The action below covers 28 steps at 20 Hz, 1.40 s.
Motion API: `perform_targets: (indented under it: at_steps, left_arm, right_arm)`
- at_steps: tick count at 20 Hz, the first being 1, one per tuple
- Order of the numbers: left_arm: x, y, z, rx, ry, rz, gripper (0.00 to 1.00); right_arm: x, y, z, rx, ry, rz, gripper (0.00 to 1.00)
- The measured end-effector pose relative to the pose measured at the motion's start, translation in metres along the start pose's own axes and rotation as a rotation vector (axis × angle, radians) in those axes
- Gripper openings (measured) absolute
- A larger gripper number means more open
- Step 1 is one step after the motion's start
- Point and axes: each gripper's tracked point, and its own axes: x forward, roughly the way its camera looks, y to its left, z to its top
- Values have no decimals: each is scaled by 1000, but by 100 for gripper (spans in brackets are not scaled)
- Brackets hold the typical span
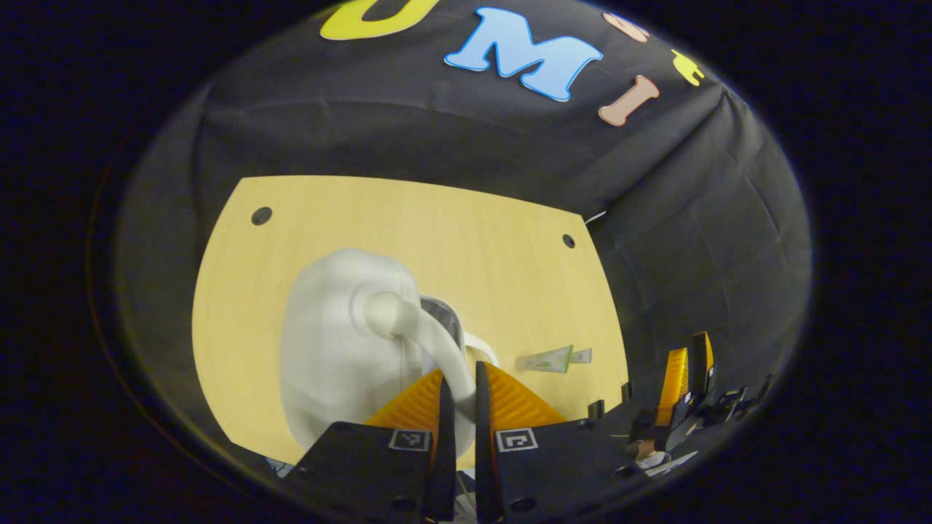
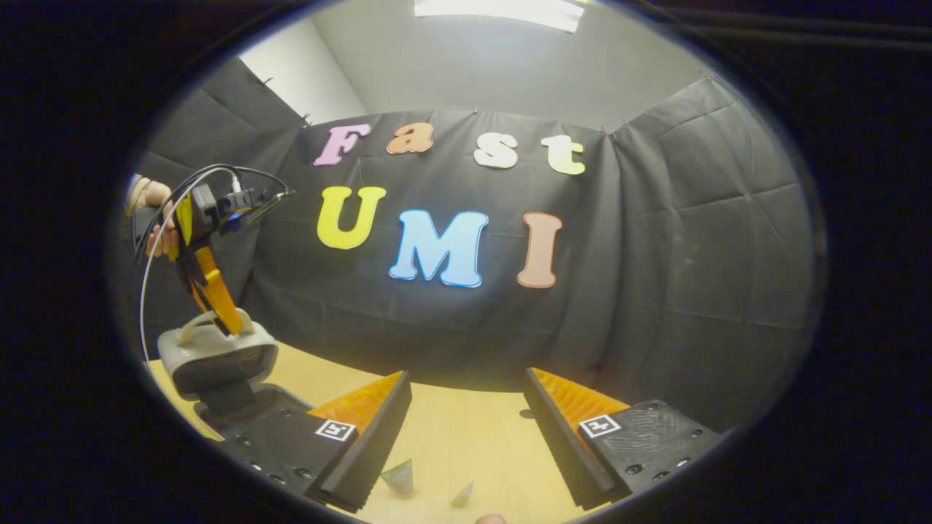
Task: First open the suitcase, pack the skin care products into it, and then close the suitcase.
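Observation:
A white suitcase [image 1: 338,342] rests on the wooden table [image 1: 437,225], its curved handle [image 1: 419,327] reaching toward me. My left gripper [image 1: 460,382] is shut on that handle. Behind the handle a gap with a dark inside shows at the shell's edge. A green-and-white skin care tube [image 1: 553,359] lies to the suitcase's right. In the right gripper view, my right gripper [image 2: 467,378] hangs open above the table with nothing between its fingers. Two small tubes [image 2: 399,477] lie below it. Far left, the left gripper [image 2: 211,287] and a hand hold the suitcase [image 2: 218,356] from above.
Black cloth walls close in the table at the back and right. Two dark holes [image 1: 261,215] mark the tabletop's far corners. The right gripper [image 1: 684,386] hovers past the table's right edge in the left gripper view.

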Motion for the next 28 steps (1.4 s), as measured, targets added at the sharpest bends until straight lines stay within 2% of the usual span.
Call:
perform_targets:
  at_steps: [2,5,8,13,18,24,28]
  left_arm:
    - [-28,49,18,34,-53,82,19]
    - [-60,142,35,104,-112,280,18]
    - [-73,214,33,74,-101,364,18]
    - [-48,330,7,3,-55,452,18]
    - [1,430,-45,-66,31,524,18]
    - [58,493,-92,-121,51,514,18]
    - [74,503,-100,-83,54,541,19]
  right_arm:
    - [-3,5,3,5,-1,-16,95]
    - [-7,12,5,7,2,-46,95]
    - [-10,19,9,12,15,-78,95]
    - [-16,27,12,38,44,-107,95]
    - [-22,31,19,26,59,-136,95]
    - [-27,40,21,21,84,-129,95]
    - [-26,35,16,41,98,-141,95]
